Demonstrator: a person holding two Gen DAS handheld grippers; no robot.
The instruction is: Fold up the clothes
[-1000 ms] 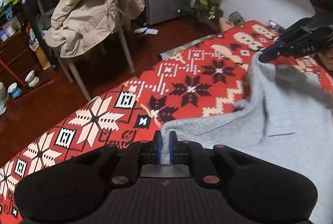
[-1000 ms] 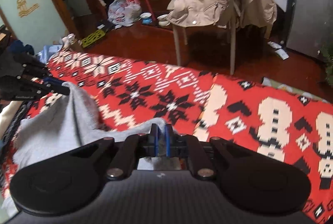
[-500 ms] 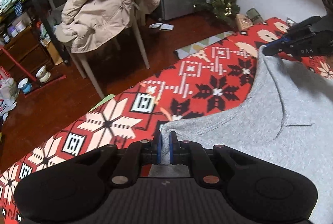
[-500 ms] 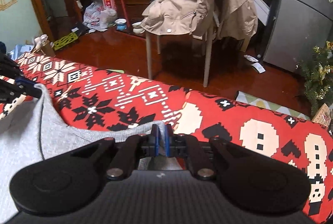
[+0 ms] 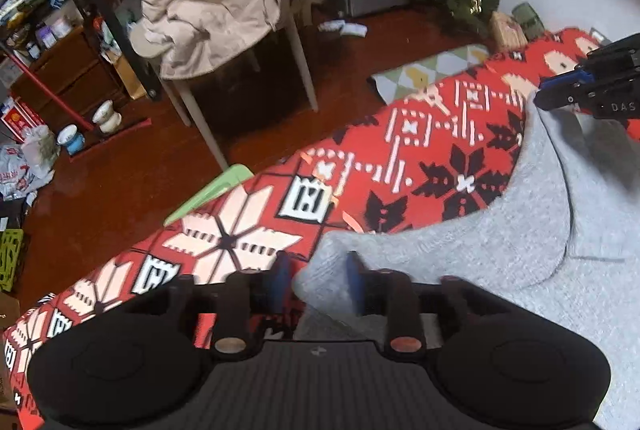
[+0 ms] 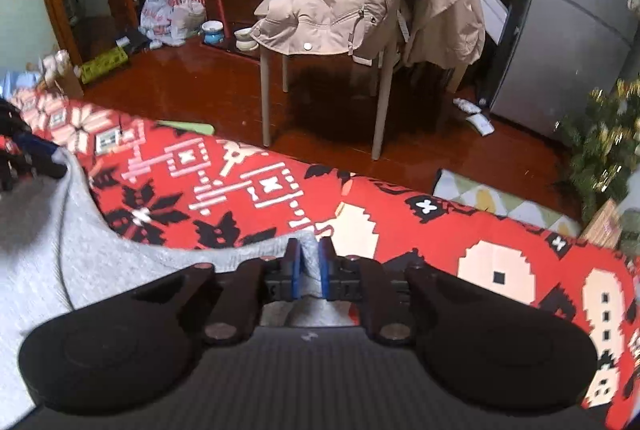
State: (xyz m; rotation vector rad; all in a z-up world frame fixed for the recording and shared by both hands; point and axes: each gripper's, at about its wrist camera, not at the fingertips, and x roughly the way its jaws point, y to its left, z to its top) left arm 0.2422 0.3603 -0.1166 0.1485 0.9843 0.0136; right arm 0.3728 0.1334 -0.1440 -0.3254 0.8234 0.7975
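Letting go of the grey sweatshirt (image 5: 532, 230) laid on the red patterned blanket (image 5: 432, 146), we've just been spreading left gripper (image 5: 316, 284) and right gripper (image 6: 307, 268) off its corners; next, we judge, regrasp for the fold.

Matt grey knit garment (image 5: 540, 230), patterned woven blanket (image 5: 420, 134), glossy wooden floor (image 5: 120, 182)

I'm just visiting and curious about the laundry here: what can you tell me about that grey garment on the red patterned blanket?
The grey garment looks like soft heathered knit, with a dark stitched seam line. It lies mostly flat on the red patterned blanket, its far edge curving between two raised corners. One corner sits between the left gripper, the other between the right gripper; both sets of jaws have just been opening.
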